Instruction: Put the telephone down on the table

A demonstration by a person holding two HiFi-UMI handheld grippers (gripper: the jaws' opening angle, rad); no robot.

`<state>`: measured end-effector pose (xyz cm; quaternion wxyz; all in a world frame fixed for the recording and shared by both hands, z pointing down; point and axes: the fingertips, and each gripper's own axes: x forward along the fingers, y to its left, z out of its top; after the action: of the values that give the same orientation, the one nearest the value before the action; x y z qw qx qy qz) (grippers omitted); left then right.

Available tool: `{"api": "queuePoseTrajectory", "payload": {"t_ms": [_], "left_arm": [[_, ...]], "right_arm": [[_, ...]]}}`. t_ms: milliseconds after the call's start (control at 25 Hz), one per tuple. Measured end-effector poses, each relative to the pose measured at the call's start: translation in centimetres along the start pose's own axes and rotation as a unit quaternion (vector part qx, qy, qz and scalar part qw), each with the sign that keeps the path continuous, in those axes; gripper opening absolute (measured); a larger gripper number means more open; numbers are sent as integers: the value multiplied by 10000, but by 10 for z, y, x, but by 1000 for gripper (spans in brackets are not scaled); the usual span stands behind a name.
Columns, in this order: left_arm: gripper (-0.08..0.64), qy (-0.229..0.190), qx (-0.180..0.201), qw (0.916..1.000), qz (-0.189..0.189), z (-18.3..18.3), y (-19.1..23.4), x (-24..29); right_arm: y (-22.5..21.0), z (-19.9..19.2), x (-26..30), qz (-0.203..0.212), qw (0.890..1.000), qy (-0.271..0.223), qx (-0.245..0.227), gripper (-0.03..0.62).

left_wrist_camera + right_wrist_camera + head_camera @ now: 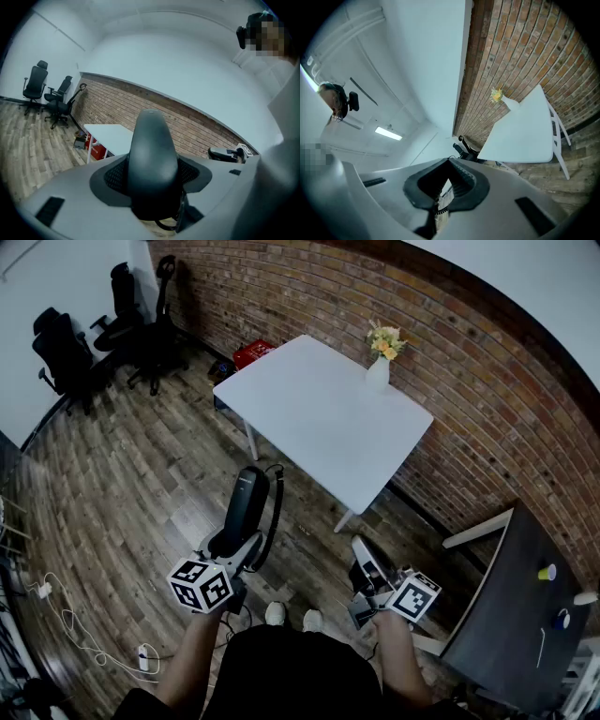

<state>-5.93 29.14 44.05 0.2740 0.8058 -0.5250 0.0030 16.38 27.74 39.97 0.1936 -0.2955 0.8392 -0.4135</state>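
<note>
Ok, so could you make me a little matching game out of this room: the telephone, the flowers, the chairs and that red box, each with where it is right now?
Things:
1. telephone
2. vase of yellow flowers
3. office chairs
4. red box

Places:
A. grouped in the far left corner of the room
B. standing on the white table
C. held between the jaws of the left gripper, above the wooden floor
D. on the floor at the table's far end

Pairs: 1-C, 2-B, 3-A, 4-D
</note>
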Motion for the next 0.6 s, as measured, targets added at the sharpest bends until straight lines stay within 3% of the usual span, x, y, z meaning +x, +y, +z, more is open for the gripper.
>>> {"api": "queuePoseTrajectory", "payload": {"t_ms": [600], "left_arm": [[276, -27, 71, 9998, -204, 12, 11, 3]], "right_arm": [[2, 6, -1, -248, 9992, -178, -250, 21]]}}
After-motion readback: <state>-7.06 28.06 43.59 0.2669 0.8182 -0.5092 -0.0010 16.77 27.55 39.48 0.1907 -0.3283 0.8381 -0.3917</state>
